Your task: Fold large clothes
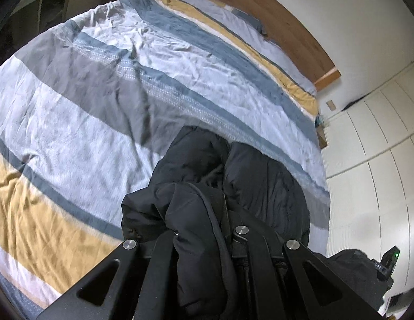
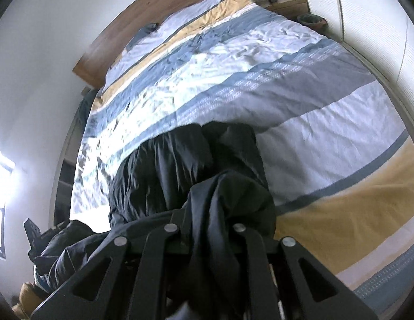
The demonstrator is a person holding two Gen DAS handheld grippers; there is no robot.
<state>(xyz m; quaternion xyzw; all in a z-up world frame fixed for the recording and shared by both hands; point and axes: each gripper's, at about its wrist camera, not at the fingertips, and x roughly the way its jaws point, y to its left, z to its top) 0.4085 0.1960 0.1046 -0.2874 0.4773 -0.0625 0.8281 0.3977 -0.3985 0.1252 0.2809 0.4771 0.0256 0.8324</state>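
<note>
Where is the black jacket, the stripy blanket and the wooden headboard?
black jacket (image 1: 263,176): left wrist view, puffy body.
stripy blanket (image 1: 81,138): left wrist view, pale stripe.
wooden headboard (image 2: 143,18): right wrist view, front panel.

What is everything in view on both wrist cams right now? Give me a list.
Jacket: one, black, puffy, hanging from both grippers above the bed's near end.
Duvet: one, striped white, grey, blue and mustard, covering the bed.
Headboard: one, brown wood, far end against the white wall.
Nightstand: one, wood, beside the headboard, small items on top too blurred to name.
Wardrobe doors: white panels, along the bed's side.
Left gripper: black, shut on jacket fabric.
Right gripper: black, shut on jacket fabric.
</note>
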